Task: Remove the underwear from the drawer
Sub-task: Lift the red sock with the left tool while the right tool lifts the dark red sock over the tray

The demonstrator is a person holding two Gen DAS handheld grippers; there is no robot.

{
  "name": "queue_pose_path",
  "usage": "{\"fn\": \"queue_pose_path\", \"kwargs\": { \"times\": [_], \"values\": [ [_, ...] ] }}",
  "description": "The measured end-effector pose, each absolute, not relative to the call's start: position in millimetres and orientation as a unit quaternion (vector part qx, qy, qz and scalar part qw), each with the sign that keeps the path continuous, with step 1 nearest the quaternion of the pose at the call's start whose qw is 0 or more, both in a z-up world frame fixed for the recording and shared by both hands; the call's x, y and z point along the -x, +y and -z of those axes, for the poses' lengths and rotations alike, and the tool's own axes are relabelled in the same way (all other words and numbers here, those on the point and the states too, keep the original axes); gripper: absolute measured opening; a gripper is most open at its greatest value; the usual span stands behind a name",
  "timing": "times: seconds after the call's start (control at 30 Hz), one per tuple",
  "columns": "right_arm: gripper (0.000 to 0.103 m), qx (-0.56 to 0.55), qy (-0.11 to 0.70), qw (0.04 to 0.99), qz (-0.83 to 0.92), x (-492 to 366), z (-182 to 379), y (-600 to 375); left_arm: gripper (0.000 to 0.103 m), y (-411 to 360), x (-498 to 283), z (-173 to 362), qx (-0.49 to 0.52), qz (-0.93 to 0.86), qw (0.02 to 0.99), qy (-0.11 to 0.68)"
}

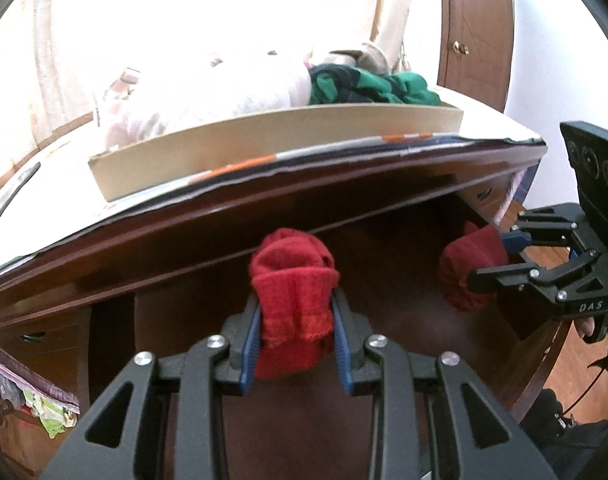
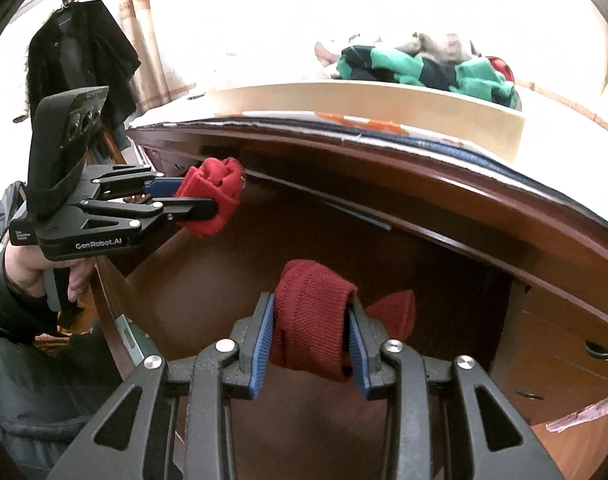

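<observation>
Red knitted underwear, rolled into bundles, is held by both tools above the open wooden drawer (image 2: 344, 248). The left gripper (image 1: 296, 320) is closed on a bright red bundle (image 1: 294, 292). The right gripper (image 2: 310, 332) is closed on a darker red bundle (image 2: 310, 320). A cardboard box (image 1: 264, 148) with green clothes (image 1: 368, 84) stands on the dresser top.

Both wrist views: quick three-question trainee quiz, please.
1. True or false: the left claw is shut on a bright red rolled fabric bundle.
2. What does the right claw hold? A) green cloth B) dark red knitted bundle C) nothing
3. Fill in: the green and dark garment lies in the shallow cardboard ____ on top of the dark wooden dresser.

Key: 1 true; 2 B; 3 tray
</observation>
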State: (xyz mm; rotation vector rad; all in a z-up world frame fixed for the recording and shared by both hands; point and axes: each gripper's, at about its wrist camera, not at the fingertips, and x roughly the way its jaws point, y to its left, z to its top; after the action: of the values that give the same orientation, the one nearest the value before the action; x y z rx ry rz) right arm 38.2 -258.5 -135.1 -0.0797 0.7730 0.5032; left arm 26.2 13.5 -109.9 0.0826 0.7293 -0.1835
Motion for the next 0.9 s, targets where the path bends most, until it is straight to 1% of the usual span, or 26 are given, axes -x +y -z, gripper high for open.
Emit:
{"fn": "queue_pose_path", "kwargs": {
  "times": [0.23,0.47,0.9],
  "values": [
    [0.037,0.043,0.336,0.91,-0.239,-29.3,123.3,-258.7,0.03,9.2,-25.4,105.8,-0.029,0.081,0.939,0.332],
    [0.037,0.037,0.32,0.916,-0.24,-30.9,109.2,-258.0,0.03,8.9,-23.9,83.6,-0.03,0.073,0.95,0.302],
    [0.037,0.059,0.261,0.931,-0.25,-48.0,35.2,-245.6,0.03,8.6,-32.9,25.5,-0.052,0.063,0.967,0.242]
  ]
}}
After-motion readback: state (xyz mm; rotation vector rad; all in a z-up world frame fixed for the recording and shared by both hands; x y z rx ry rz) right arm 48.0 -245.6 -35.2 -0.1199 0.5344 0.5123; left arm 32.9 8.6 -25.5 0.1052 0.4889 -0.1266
